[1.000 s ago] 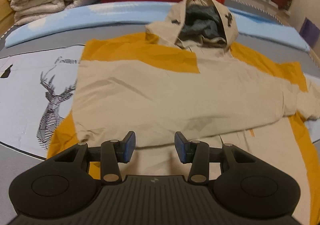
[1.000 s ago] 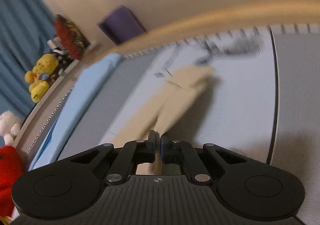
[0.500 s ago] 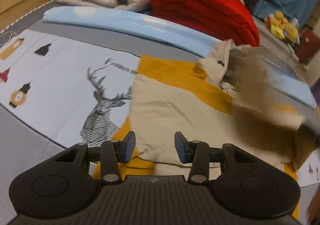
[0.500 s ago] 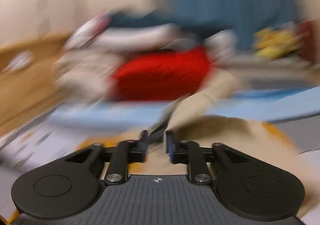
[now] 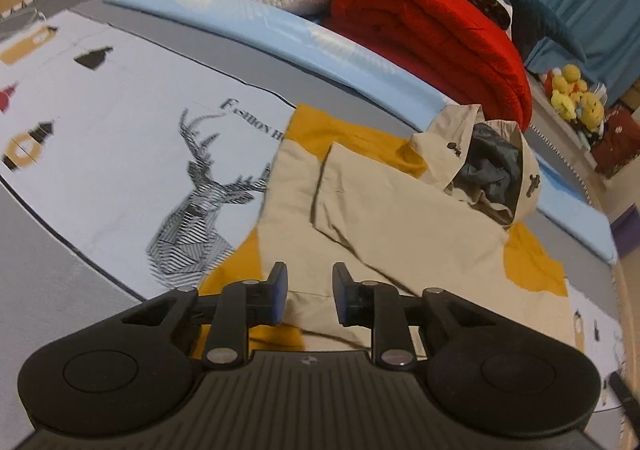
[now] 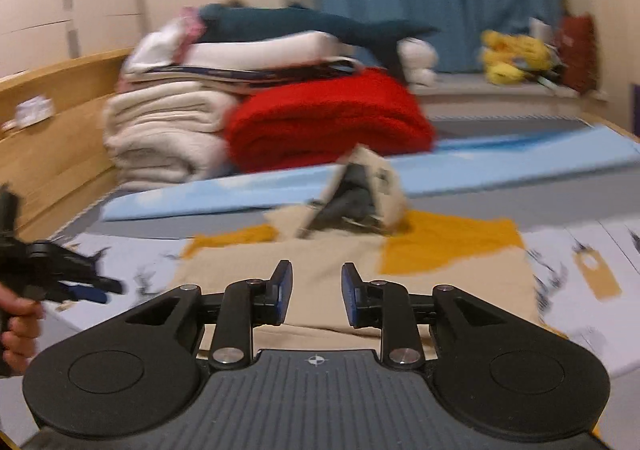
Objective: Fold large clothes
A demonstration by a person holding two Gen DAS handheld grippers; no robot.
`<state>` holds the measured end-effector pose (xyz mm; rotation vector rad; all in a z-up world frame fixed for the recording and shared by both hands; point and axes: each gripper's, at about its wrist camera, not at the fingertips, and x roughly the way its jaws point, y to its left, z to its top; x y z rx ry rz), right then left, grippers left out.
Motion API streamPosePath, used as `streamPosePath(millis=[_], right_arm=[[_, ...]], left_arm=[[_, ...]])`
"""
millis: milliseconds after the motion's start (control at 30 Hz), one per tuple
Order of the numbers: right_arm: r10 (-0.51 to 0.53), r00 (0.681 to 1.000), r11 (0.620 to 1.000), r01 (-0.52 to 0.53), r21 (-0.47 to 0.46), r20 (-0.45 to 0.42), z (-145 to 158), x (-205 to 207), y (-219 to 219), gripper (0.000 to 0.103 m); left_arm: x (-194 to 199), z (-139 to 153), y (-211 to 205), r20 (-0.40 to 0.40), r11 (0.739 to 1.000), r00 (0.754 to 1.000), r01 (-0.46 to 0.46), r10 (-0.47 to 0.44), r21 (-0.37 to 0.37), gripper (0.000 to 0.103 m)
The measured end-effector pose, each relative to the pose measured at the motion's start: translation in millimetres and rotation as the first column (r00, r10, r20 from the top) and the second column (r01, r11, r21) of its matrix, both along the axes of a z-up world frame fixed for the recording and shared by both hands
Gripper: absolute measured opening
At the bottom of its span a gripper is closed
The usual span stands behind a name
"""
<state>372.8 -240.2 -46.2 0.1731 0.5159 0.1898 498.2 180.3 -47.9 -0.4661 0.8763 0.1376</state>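
Left wrist: left gripper [image 5: 307,292] closing on nothing above jacket [image 5: 400,218]; right gripper [image 6: 316,292] opening, empty

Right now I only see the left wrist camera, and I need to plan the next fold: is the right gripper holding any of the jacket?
Observer: No. The right gripper has its jaws opening with nothing between them. The beige jacket lies flat beyond its fingertips.
Operator: And how does my left gripper look from that side?
Observer: In the right wrist view, the left gripper sits at the far left edge, held by a hand, near the jacket's left side. Its jaws are closing and no cloth is between them.
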Motion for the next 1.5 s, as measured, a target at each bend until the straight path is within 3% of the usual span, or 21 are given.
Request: streamPosePath(millis=[100,300,367,500,700,733,767,800,867,1000,1100,1200,1267,1333,1400,1500], right_arm=[[-0.051,0.994,0.997,0.056,0.052,-0.095,-15.7,18.7,-13.7,0.028],[-0.025,0.996,1.0,0.025,-0.002,-0.081,-14.1,34.5,-23.2,0.028],[-0.038,0.995,0.999,0.038,0.004,-0.088,-13.1,38.9,-28.5,0.028],[-0.039,0.992,0.998,0.044,0.043,-0.116,-16.0,46.8,-37.6,0.028],[-0.065,0.982,0.996,0.073,0.04,-0.175,-24.7,56.1,-45.9,0.028],[-0.075,0.979,0.996,0.083,0.034,-0.188,-27.3,57.8,-46.5,0.028],[-0.086,0.975,0.995,0.094,0.027,-0.205,-30.2,60.0,-47.0,0.028],[-0.092,0.972,0.995,0.1,0.028,-0.216,-32.3,60.9,-48.1,0.028],[-0.099,0.966,0.993,0.113,0.043,-0.24,-36.6,63.4,-49.4,0.028],[-0.113,0.959,0.99,0.129,0.047,-0.261,-41.0,65.5,-51.3,0.028],[-0.135,0.953,0.987,0.154,0.052,-0.269,-42.0,67.1,-55.3,0.028],[-0.16,0.947,0.983,0.179,0.041,-0.279,-45.6,69.1,-57.9,0.028],[-0.177,0.941,0.98,0.195,0.036,-0.288,-48.2,70.0,-60.2,0.028],[-0.194,0.935,0.976,0.214,0.038,-0.298,-49.4,71.1,-63.5,0.028],[-0.21,0.929,0.971,0.235,0.047,-0.306,-49.2,71.7,-67.2,0.028],[-0.22,0.927,0.968,0.247,0.053,-0.304,-48.5,73.5,-68.7,0.028]], left_arm=[[10.5,-11.1,-5.2,0.022,0.999,1.0,0.008,-0.007,-0.039,0.02],[47.8,-44.6,1.4,0.078,0.993,0.997,-0.001,0.011,-0.121,0.021],[60.6,-64.9,11.7,0.055,0.977,0.998,-0.03,0.042,-0.212,0.022],[74.0,-100.7,27.1,-0.002,0.918,0.992,-0.118,0.126,-0.379,0.041],[87.1,-114.1,28.4,0.004,0.89,0.984,-0.159,0.178,-0.427,0.038],[88.3,-113.5,27.3,0.008,0.892,0.984,-0.16,0.18,-0.422,0.037],[89.1,-111.8,25.9,0.013,0.896,0.983,-0.161,0.182,-0.413,0.028],[89.7,-109.2,23.5,0.018,0.905,0.983,-0.159,0.18,-0.395,0.009],[84.9,-97.2,21.6,0.048,0.924,0.985,-0.14,0.168,-0.355,0.003],[65.8,-48.3,7.8,0.131,0.95,0.98,-0.109,0.153,-0.293,0.002],[41.9,-15.0,-9.4,0.151,0.976,0.98,-0.104,0.133,-0.189,0.003],[29.2,-5.1,-16.1,0.118,0.986,0.983,-0.131,0.142,-0.098,0.008],[30.6,-8.0,-19.8,0.045,0.983,0.983,-0.18,0.178,0.03,0.011],[30.0,-3.1,-24.8,0.056,0.966,0.98,-0.197,0.19,0.168,0.011],[30.5,1.5,-28.8,0.091,0.966,0.985,-0.164,0.148,0.198,0.013],[39.3,-7.7,-31.6,0.099,0.989,0.993,-0.08,0.067,0.128,0.015]])
